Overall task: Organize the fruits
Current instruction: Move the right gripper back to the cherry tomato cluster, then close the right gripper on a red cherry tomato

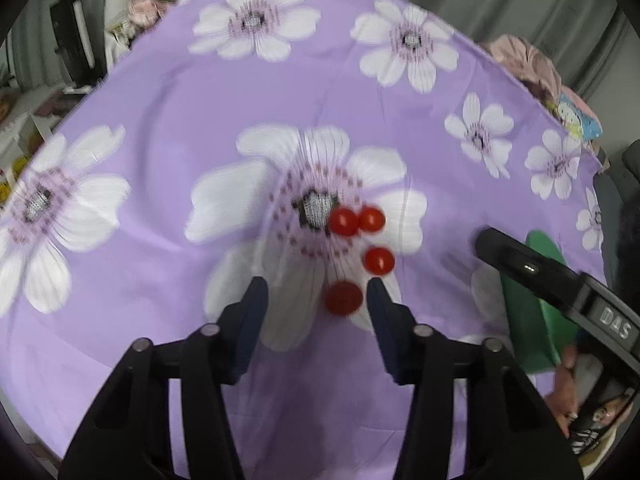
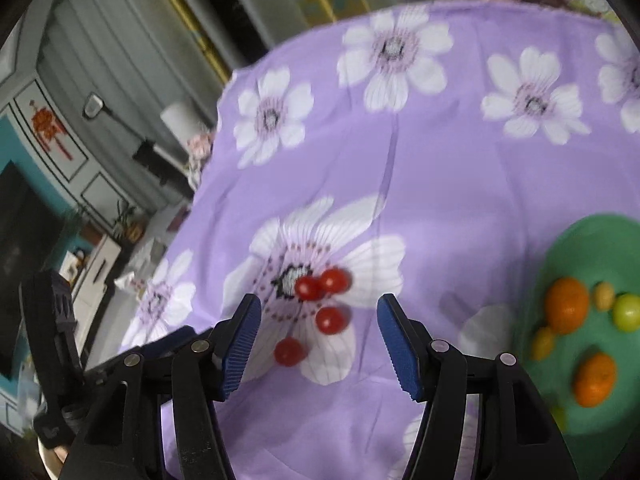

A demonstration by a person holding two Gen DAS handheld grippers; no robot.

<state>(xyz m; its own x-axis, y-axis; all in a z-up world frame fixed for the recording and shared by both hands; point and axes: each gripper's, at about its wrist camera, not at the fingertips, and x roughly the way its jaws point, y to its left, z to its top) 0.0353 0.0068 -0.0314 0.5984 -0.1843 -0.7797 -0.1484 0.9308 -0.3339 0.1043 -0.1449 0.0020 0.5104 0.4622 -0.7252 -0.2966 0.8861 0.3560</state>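
Straddling the nearest cherry tomato (image 1: 343, 298), the empty, half-open left hand-held gripper (image 1: 318, 300) may, seemingly off-centre, nudge it rolling.

Lighting's pretty soft and even in both views, indoor and a bit dim, no harsh glare. Only faint shadows on the purple flowered cloth (image 1: 160, 128). Heavy fisheye bend, with black vignette at all 4 corners. Motion blur everywhere: the red cherry tomatoes (image 1: 344, 298) smear, and the green plate (image 2: 600, 248) looks mushy. The room behind is blurry in the right wrist view.
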